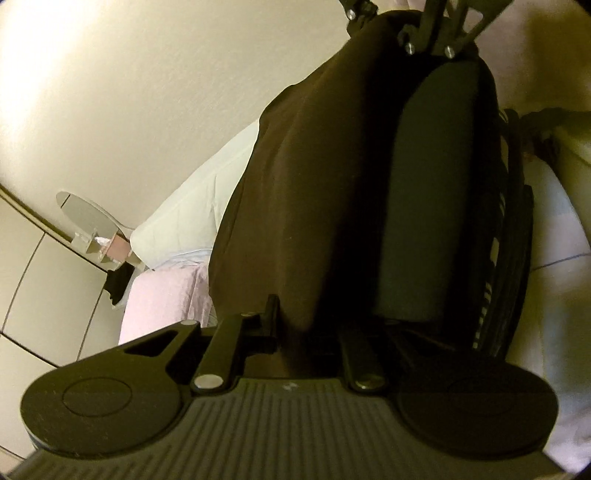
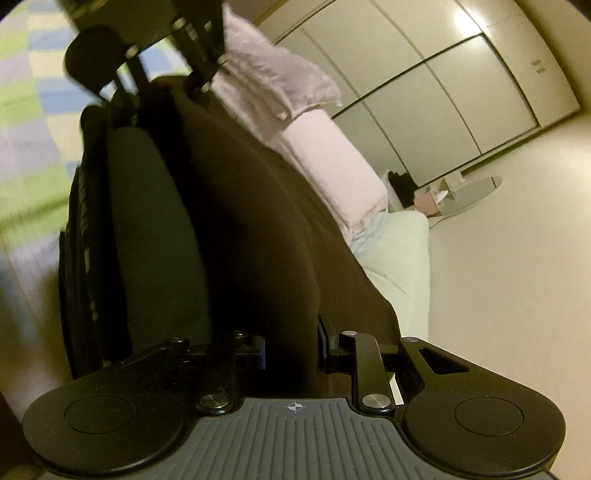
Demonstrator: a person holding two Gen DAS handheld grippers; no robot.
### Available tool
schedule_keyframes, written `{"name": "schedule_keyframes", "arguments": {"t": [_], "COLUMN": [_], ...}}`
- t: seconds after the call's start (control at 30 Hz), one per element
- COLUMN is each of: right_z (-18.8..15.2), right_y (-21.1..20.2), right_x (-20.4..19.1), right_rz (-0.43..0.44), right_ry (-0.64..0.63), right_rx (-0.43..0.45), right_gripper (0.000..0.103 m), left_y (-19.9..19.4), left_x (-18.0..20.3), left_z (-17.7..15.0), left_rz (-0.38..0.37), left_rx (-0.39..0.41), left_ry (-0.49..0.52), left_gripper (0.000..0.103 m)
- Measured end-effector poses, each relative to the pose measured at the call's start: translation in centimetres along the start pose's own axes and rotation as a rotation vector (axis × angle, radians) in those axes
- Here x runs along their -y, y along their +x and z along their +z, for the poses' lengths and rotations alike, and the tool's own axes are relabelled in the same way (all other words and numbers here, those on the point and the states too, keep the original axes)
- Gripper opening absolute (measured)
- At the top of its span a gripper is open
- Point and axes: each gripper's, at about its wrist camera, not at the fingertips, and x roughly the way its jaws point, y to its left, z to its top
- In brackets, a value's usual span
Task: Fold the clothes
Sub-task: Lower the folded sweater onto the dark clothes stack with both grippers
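Observation:
A dark brown garment (image 1: pixel 314 192) is stretched between my two grippers and fills the middle of both views (image 2: pixel 251 206). My left gripper (image 1: pixel 306 325) is shut on one end of it; the cloth runs up from its jaws to the right gripper (image 1: pixel 432 33) at the top. My right gripper (image 2: pixel 291 350) is shut on the other end; the cloth runs up to the left gripper (image 2: pixel 192 66) at the top. A dark grey padded panel (image 1: pixel 432 192) lies along the cloth, also in the right wrist view (image 2: pixel 155 236). The fingertips are buried in cloth.
A pink bed cover (image 1: pixel 166 299) and white pillow (image 1: pixel 195 218) lie beside the garment; pink pillows (image 2: pixel 332 162) and white bedding (image 2: pixel 399 258) show too. A round mirror (image 2: pixel 469 192), closet doors (image 2: pixel 443 96), a checked quilt (image 2: pixel 29 110) and cream wall (image 1: pixel 129 92).

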Motion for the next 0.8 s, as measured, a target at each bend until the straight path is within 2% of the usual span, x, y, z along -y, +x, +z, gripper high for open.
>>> {"name": "schedule_keyframes", "arguments": {"t": [0.13, 0.2, 0.23, 0.37, 0.43, 0.53, 0.6, 0.7, 0.8], "right_z": [-0.3, -1.1, -1.4, -0.7, -0.4, -0.5, -1.3, -2.6, -2.4], "right_y": [-0.3, 0.1, 0.3, -0.6, -2.9, -6.0, -6.1, -5.9, -5.7], "right_x": [-1.0, -1.4, -1.5, -1.0, -0.1, -0.4, -2.4, -5.0, -4.7], "right_rz": [-0.012, 0.003, 0.016, -0.013, -0.055, -0.079, -0.037, 0.0, -0.007], "right_ry": [-0.066, -0.04, -0.012, 0.021, 0.039, 0.062, 0.047, 0.049, 0.084], "right_rx": [-0.043, -0.073, -0.085, -0.093, -0.071, -0.055, -0.084, -0.114, -0.116], "right_gripper": [0.023, 0.022, 0.018, 0.013, 0.013, 0.013, 0.013, 0.013, 0.013], "left_y": [0.5, 0.7, 0.7, -2.1, -4.4, -4.4, -3.0, -2.7, -3.2], "left_x": [-1.1, 0.6, 0.5, -0.7, -1.2, 0.3, 1.6, 2.6, 3.0], "left_z": [-0.5, 1.4, 1.5, 2.5, 2.8, 2.3, 1.6, 1.0, 0.8], "left_rz": [0.003, -0.009, -0.003, 0.069, 0.093, 0.042, -0.008, 0.0, 0.006], "left_rx": [-0.005, -0.004, 0.0, 0.044, 0.08, 0.062, 0.024, 0.026, 0.025], "left_ry": [0.004, 0.003, 0.012, 0.002, -0.005, 0.017, 0.042, 0.046, 0.023], "left_gripper": [0.012, 0.009, 0.008, 0.007, 0.007, 0.008, 0.01, 0.01, 0.013]}}
